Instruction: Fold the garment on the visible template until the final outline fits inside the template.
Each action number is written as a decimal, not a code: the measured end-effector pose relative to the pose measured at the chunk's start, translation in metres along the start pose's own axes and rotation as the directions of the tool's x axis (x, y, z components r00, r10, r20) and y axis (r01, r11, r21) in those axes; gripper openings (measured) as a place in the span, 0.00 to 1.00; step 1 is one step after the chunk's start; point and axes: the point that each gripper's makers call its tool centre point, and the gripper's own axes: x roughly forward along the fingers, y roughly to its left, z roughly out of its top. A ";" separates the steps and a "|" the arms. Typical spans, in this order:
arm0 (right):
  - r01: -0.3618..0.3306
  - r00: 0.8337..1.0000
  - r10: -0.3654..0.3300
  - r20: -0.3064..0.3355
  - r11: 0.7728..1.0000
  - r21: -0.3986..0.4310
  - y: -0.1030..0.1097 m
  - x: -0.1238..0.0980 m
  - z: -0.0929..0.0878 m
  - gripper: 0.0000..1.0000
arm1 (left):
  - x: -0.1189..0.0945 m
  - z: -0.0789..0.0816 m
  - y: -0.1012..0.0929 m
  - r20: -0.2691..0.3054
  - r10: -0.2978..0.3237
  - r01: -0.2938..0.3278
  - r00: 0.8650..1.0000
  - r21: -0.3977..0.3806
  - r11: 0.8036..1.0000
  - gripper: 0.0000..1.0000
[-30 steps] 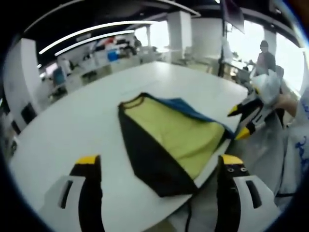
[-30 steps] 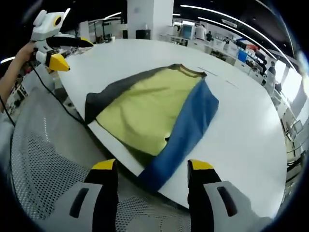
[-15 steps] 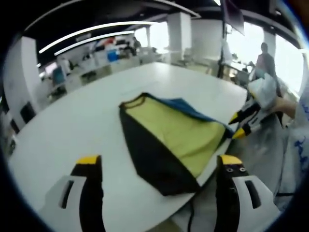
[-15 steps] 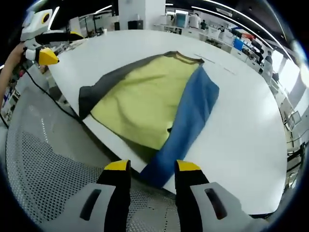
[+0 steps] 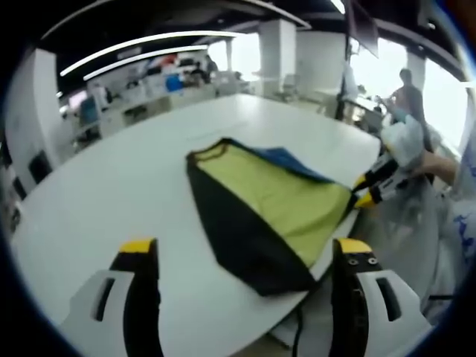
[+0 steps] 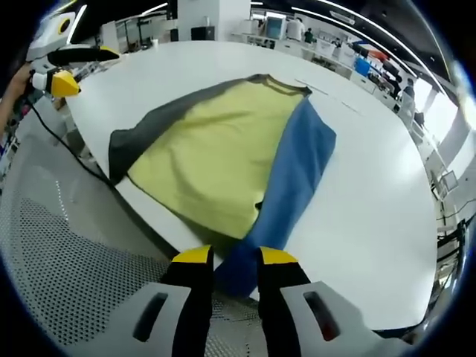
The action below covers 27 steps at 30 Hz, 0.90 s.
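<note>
Over the last sec the right gripper (image 6: 228, 256) narrowed onto the blue hem of the shirt (image 6: 223, 152) at the table (image 6: 372, 201) edge, grip unconfirmed; left gripper (image 5: 245, 245) wide, so folding's barely begun.

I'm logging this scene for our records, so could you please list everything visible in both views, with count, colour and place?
Yellow cloth garment with a dark grey side panel and a blue side panel: one, lying spread at the table's near edge, its blue corner hanging over the edge.
Large white table: one, white, under the garment.
Grey mesh chair seat: one, grey, below the table edge.
Office desks and monitors: several, in the background.
Bystander: one, dark clothing, far right in the left gripper view.
Left tool: one, black with yellow tips, jaws wide apart.
Right tool: one, black with yellow tips, jaws narrowed around the blue corner.
</note>
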 end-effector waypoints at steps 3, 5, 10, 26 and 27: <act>0.007 1.000 -0.007 -0.004 1.000 -0.002 0.000 -0.001 -0.001 0.19 | 0.001 -0.001 0.001 0.001 -0.001 0.001 1.000 -0.006 1.000 0.92; 0.013 1.000 -0.013 -0.008 1.000 -0.008 -0.001 -0.001 -0.002 0.17 | 0.001 -0.001 0.002 0.001 0.000 0.000 1.000 -0.006 1.000 0.92; 0.029 0.999 -0.029 -0.014 0.999 -0.014 -0.007 -0.004 -0.004 0.15 | 0.001 -0.001 0.001 0.000 -0.003 0.003 1.000 -0.006 1.000 0.92; 0.062 0.998 -0.062 -0.011 0.998 -0.004 -0.025 -0.014 -0.010 0.07 | 0.000 0.000 -0.003 -0.013 0.001 -0.001 1.000 0.001 1.000 0.91; 0.063 0.998 -0.063 -0.014 0.998 -0.004 -0.026 -0.014 -0.011 0.06 | 0.000 0.000 -0.004 -0.013 0.001 -0.001 1.000 0.002 1.000 0.91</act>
